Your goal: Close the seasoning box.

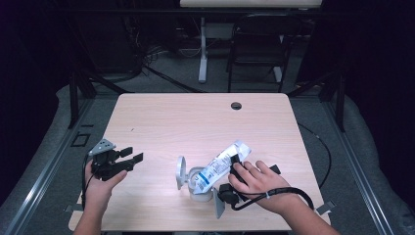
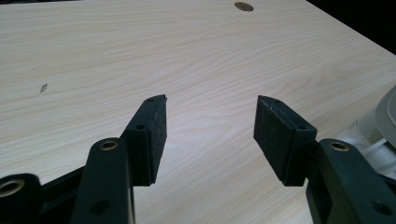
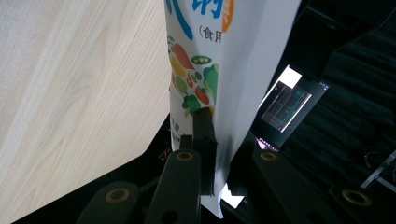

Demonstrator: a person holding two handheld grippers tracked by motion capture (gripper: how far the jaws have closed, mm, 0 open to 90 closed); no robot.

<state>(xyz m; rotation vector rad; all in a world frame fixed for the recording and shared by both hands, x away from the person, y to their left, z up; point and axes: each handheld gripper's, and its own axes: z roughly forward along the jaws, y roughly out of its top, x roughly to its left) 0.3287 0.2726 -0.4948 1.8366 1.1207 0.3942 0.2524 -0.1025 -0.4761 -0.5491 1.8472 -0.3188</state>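
A white pouch [image 1: 221, 165] printed with vegetables and blue lettering lies tilted, its lower end at the mouth of a white round tub [image 1: 198, 195] whose hinged lid [image 1: 181, 171] stands open. My right gripper [image 1: 236, 162] is shut on the pouch's upper part, and the right hand covers most of that gripper. In the right gripper view the pouch [image 3: 205, 56] is pinched flat in my right gripper [image 3: 223, 140], and one fingertip [image 3: 203, 122] lies on its printed face. My left gripper [image 1: 132, 155] hovers open at the table's left with nothing in it. The left gripper view shows the left gripper [image 2: 210, 135] over bare wood.
The light wooden table [image 1: 195, 122] has a cable hole [image 1: 236, 105] near its far edge. The tub's rim [image 2: 379, 122] is close to the left gripper's right jaw. A folding chair [image 1: 257, 44] and a desk leg [image 1: 202, 49] stand beyond the table. Dark floor surrounds it.
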